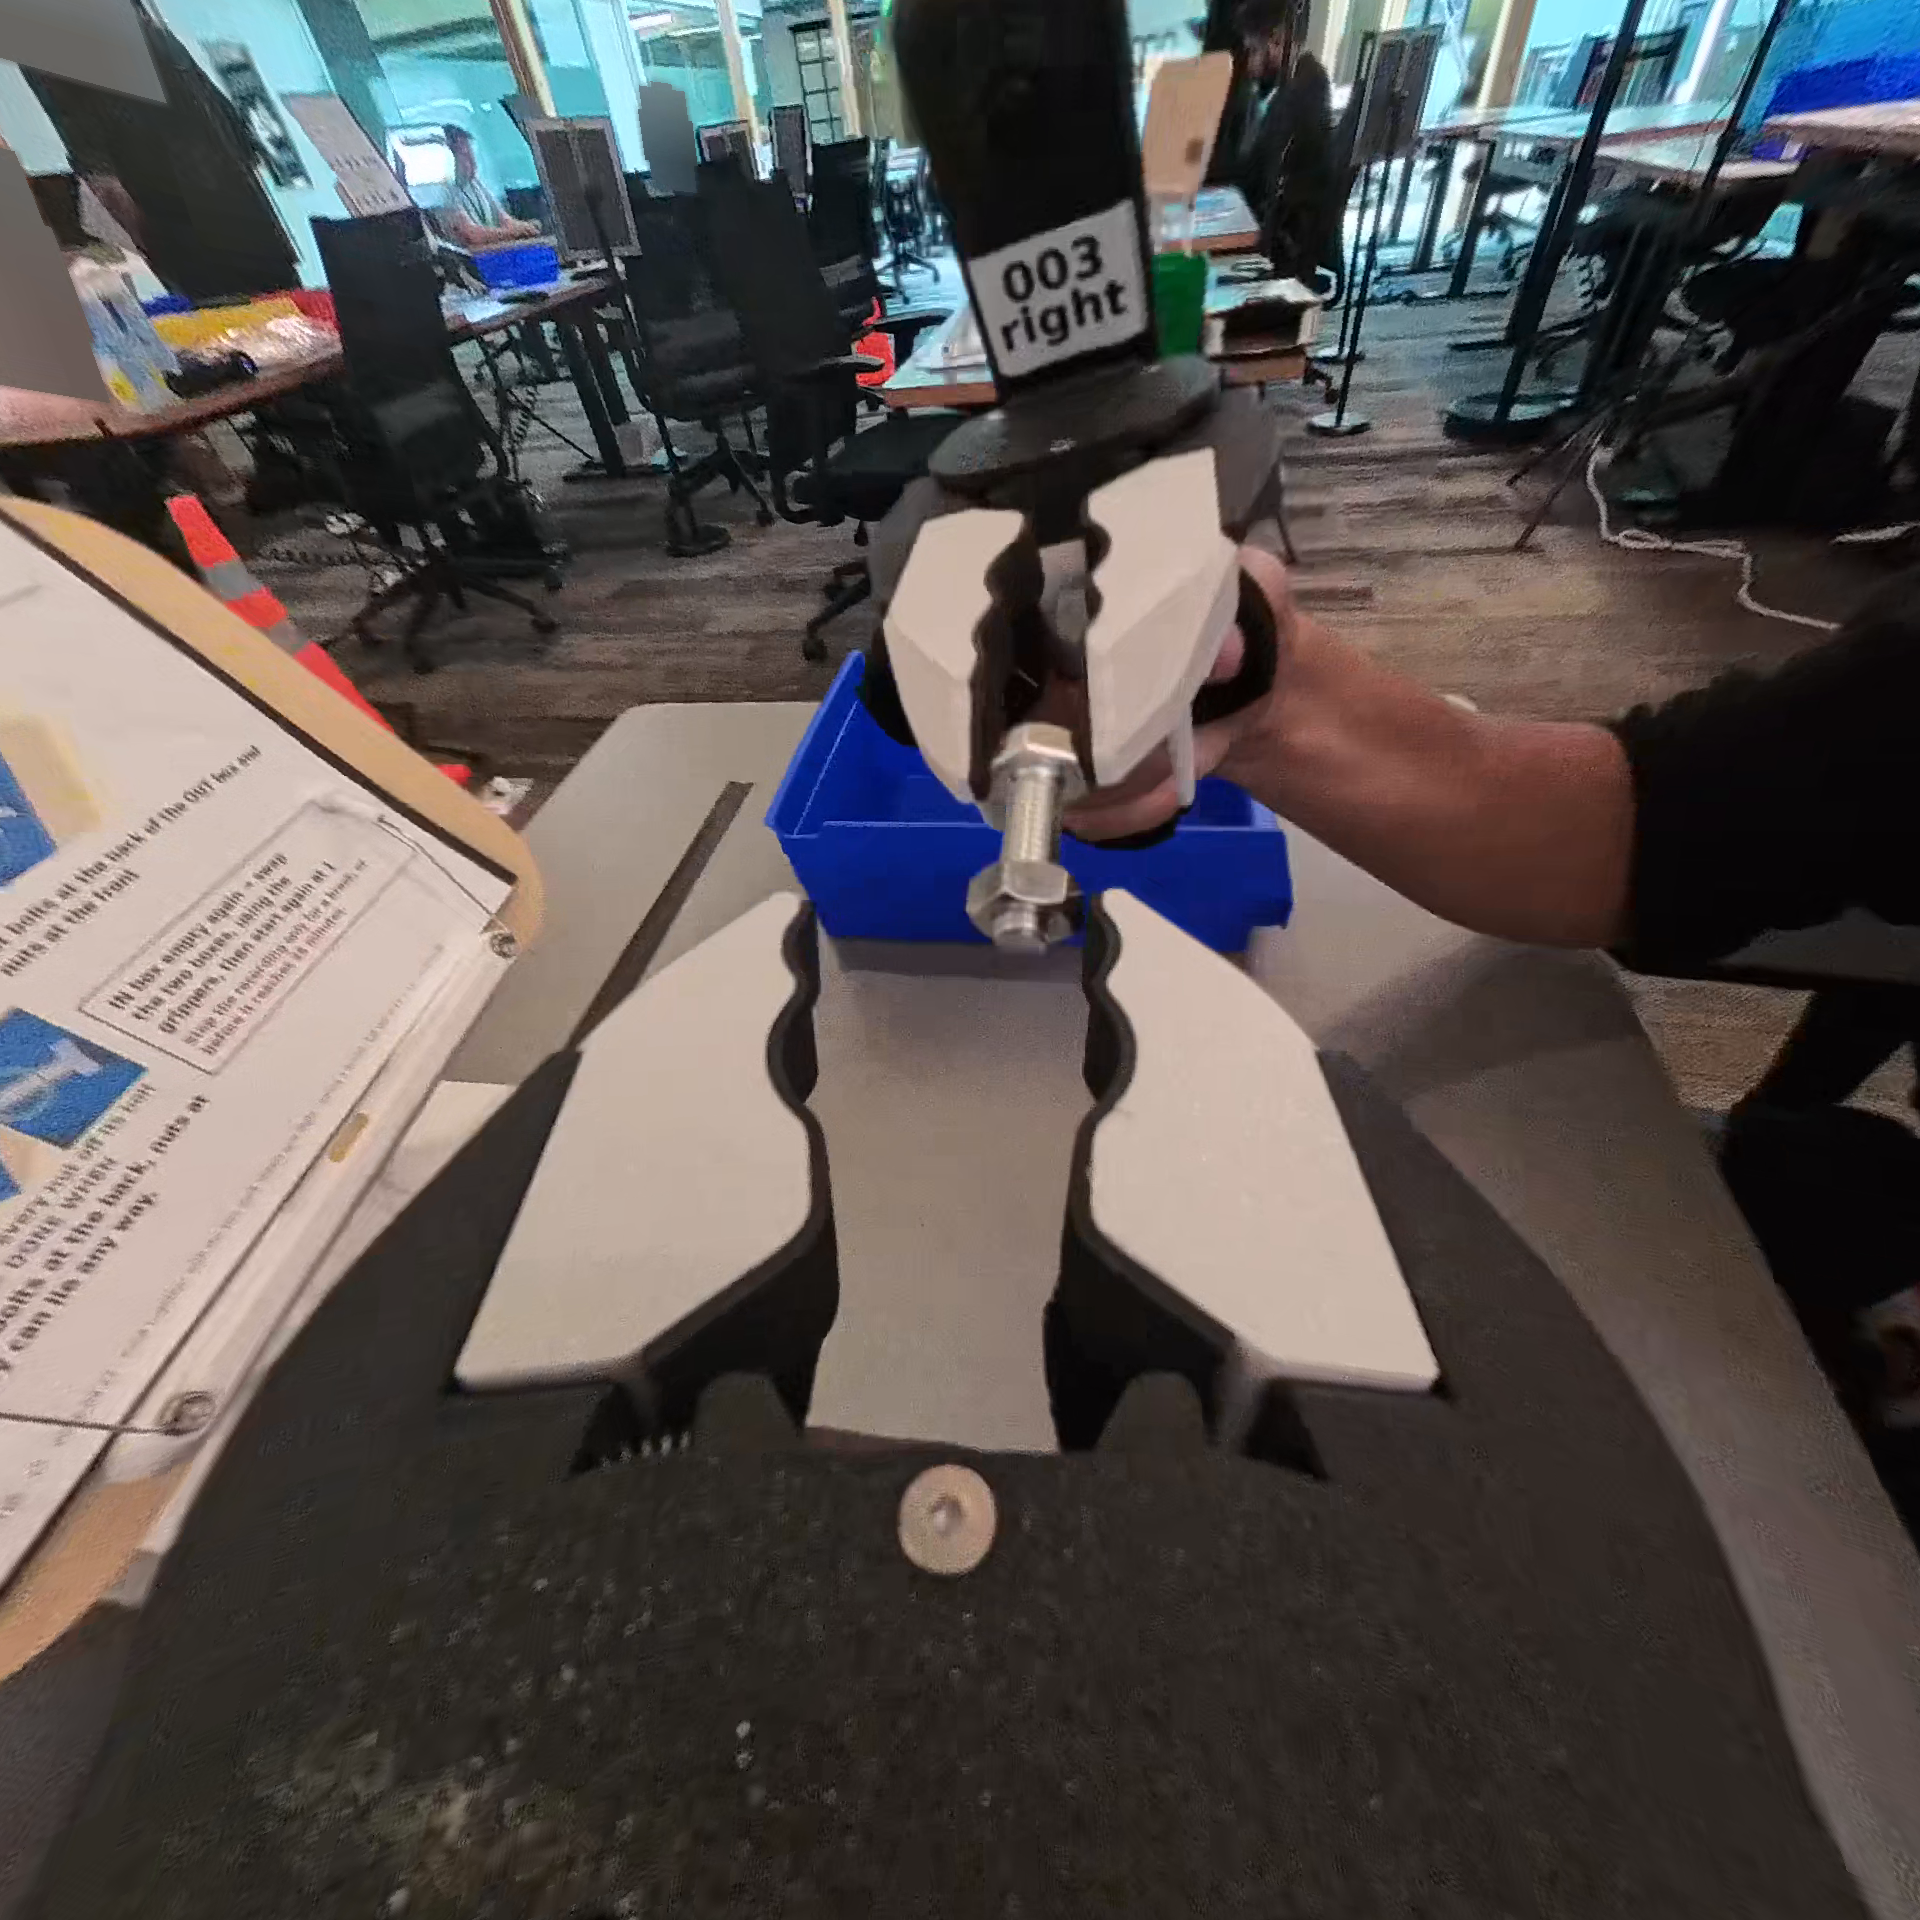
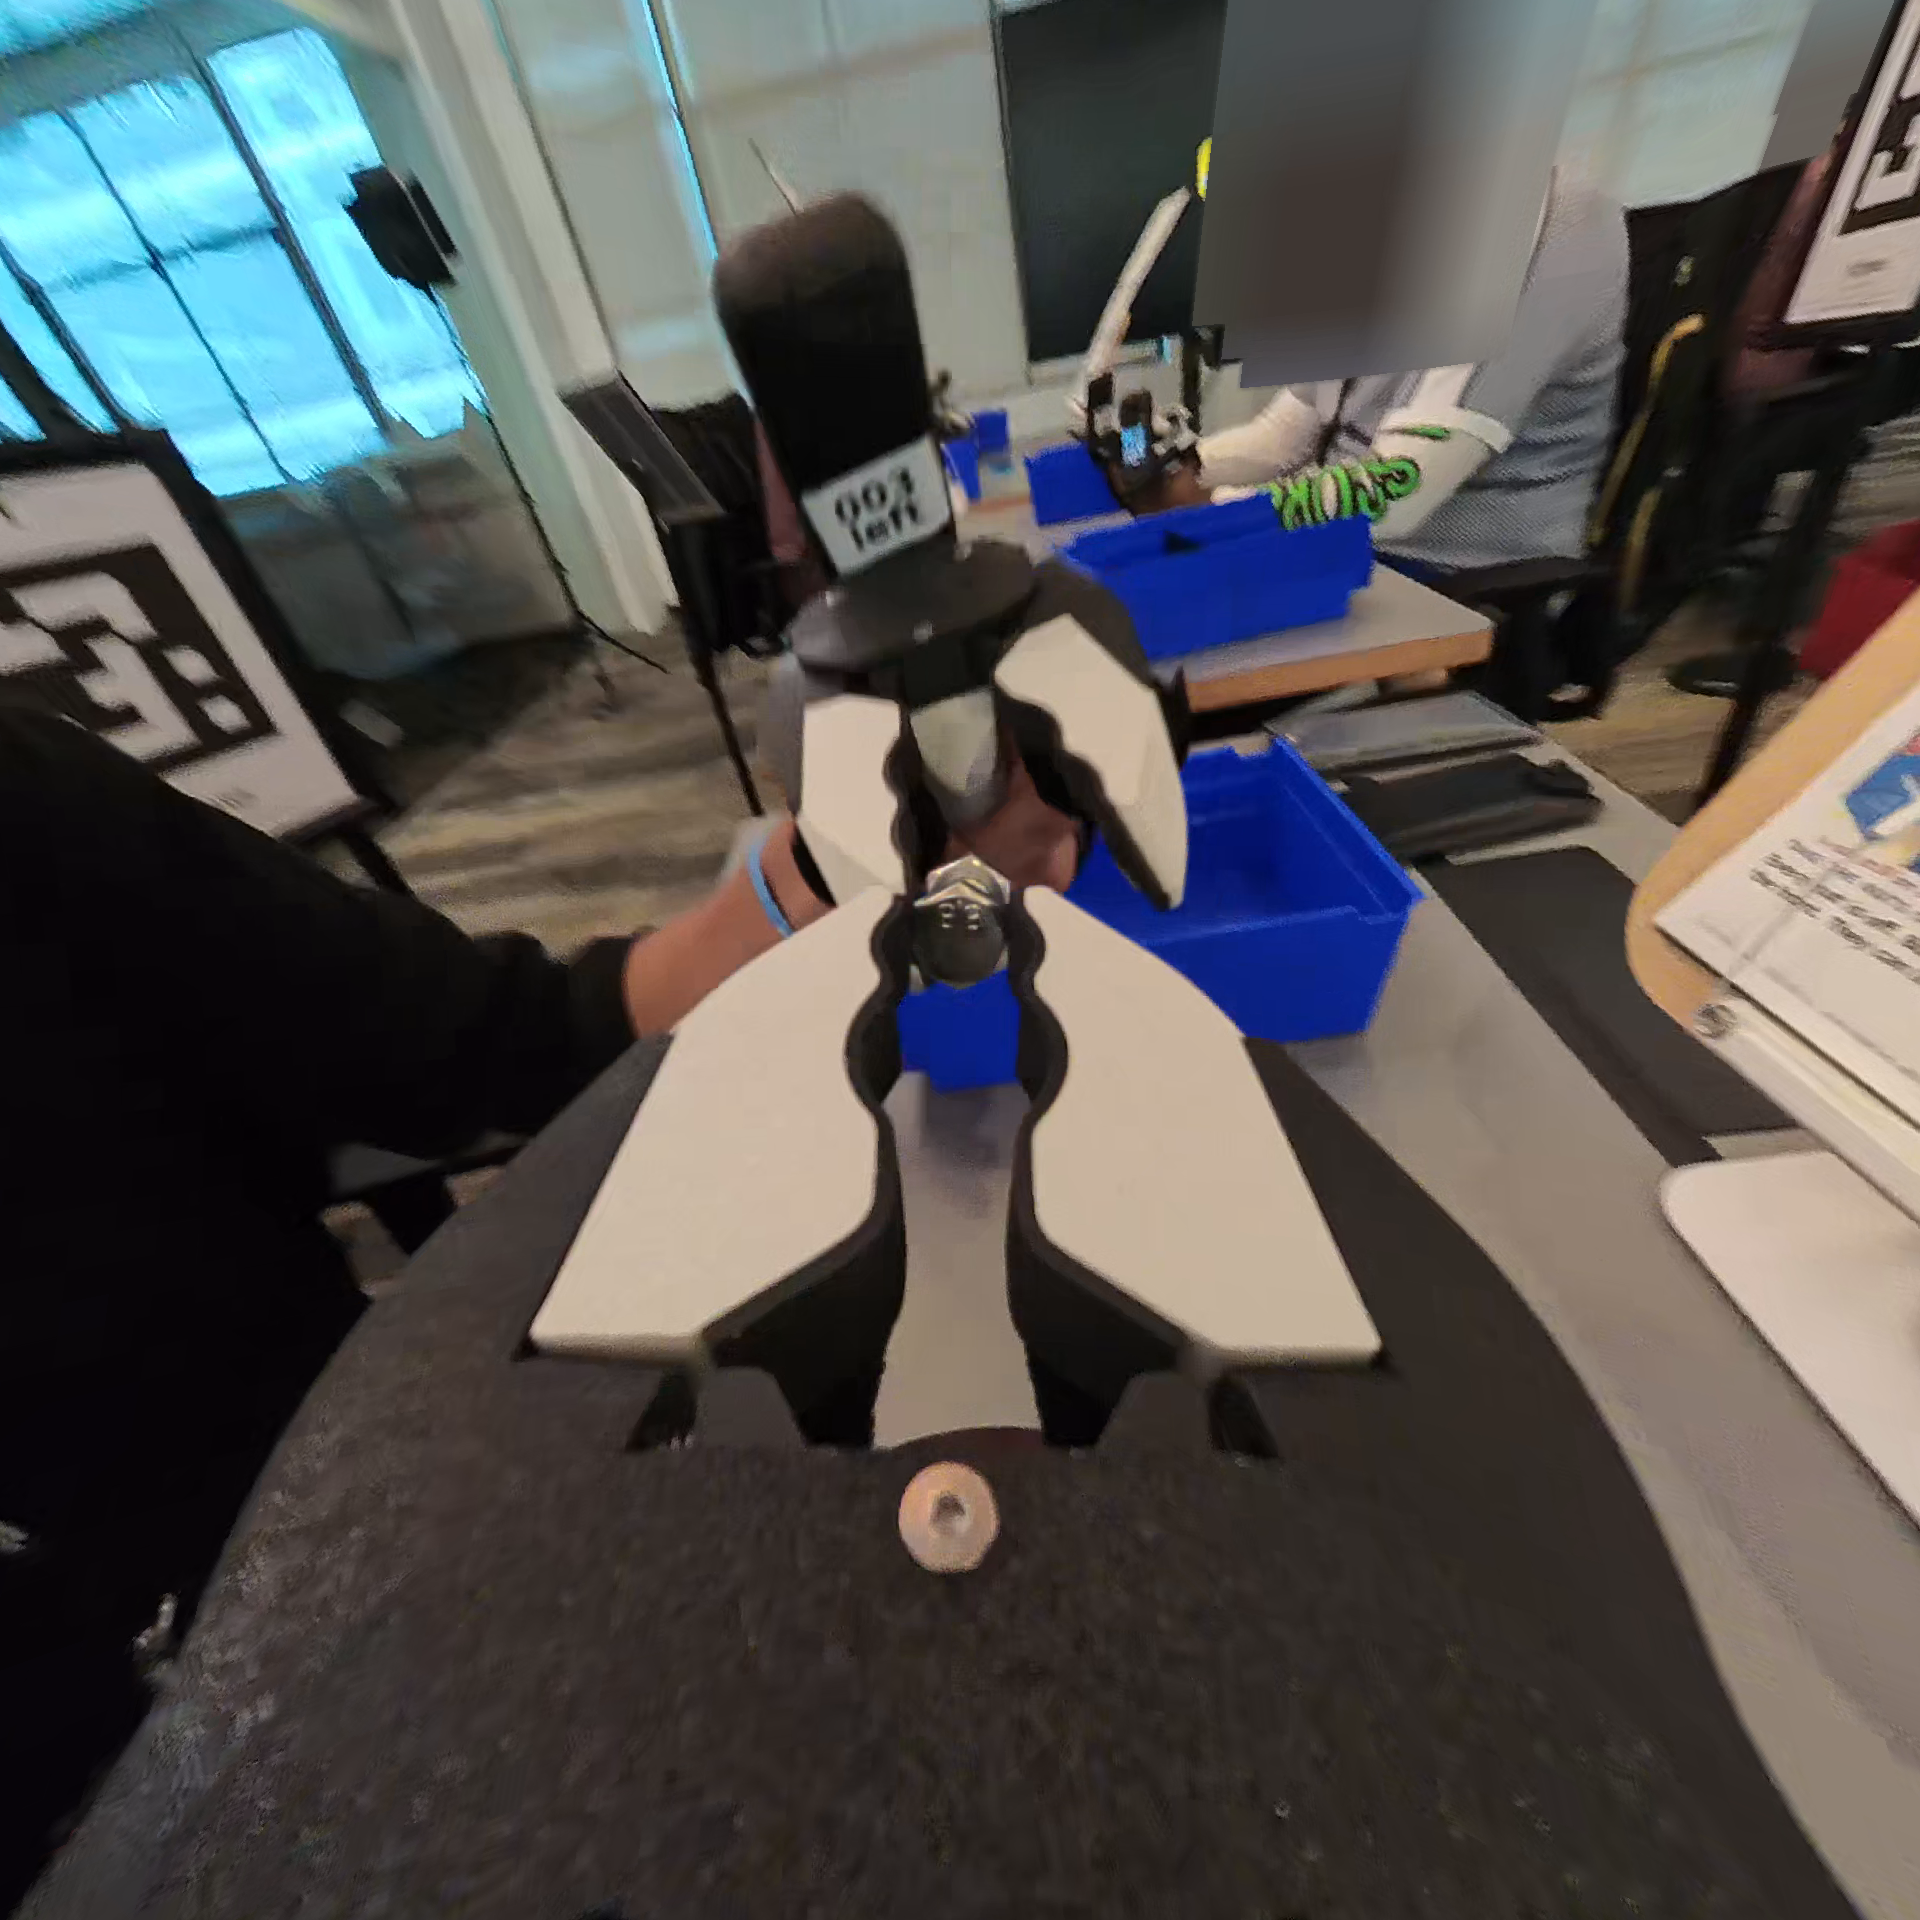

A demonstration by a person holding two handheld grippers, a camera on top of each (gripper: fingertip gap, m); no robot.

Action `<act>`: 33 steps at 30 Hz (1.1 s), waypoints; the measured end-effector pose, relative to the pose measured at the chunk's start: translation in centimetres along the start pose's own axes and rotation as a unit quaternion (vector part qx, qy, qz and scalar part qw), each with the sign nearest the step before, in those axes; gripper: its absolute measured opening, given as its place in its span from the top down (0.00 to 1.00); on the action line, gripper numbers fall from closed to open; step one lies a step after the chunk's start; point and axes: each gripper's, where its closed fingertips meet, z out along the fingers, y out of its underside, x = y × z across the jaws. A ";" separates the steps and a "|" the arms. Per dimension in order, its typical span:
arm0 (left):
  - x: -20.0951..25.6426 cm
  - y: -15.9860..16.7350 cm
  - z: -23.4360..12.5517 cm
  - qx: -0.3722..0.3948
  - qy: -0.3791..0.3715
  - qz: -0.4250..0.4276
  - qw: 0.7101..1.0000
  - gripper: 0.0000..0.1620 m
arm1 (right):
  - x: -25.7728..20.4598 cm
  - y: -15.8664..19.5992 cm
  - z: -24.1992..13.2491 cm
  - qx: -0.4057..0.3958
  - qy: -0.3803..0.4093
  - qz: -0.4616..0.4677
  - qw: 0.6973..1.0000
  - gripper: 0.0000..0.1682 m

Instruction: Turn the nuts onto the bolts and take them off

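A blue bin [image 1: 1039,873] sits on the grey table [image 1: 644,810], just behind the two tongs. In the right wrist view the same kind of blue bin [image 2: 1278,925] sits on the grey table [image 2: 1382,1101] past the tongs. A board with printed paper sheets [image 1: 208,935] leans at the left of the table in the left wrist view, and it shows at the right edge in the right wrist view as the paper board [image 2: 1808,883]. An orange cone [image 1: 249,592] stands on the floor behind the board. Far back there are black chairs [image 1: 416,416] and desks. A person with a blurred patch over the head sits at another table with more blue bins [image 2: 1226,571]. Nothing lies between the two tongs except the bolt. The left gripper [image 1: 951,925] has its two grey fingers wide apart, and they hold nothing. Its tips sit on each side of the nut [image 1: 1023,896], and I cannot tell if they touch it. The right gripper [image 1: 1034,748] comes down from above, held by a hand [image 1: 1226,727] in a black sleeve. Its fingers are pressed on the head end of the bolt [image 1: 1029,821]. The bolt points toward the left gripper, up in the air over the front of the blue bin, with the nut near its free end. In the right wrist view the right gripper [image 2: 961,925] squeezes the bolt head [image 2: 958,925] at its tips, and the left gripper [image 2: 1029,821] stands spread open just behind it.
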 end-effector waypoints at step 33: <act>1.7 -0.9 0.1 0.051 0.202 -0.284 0.936 0.89 | 1.3 1.2 -0.1 -0.021 0.100 -0.173 0.980 0.90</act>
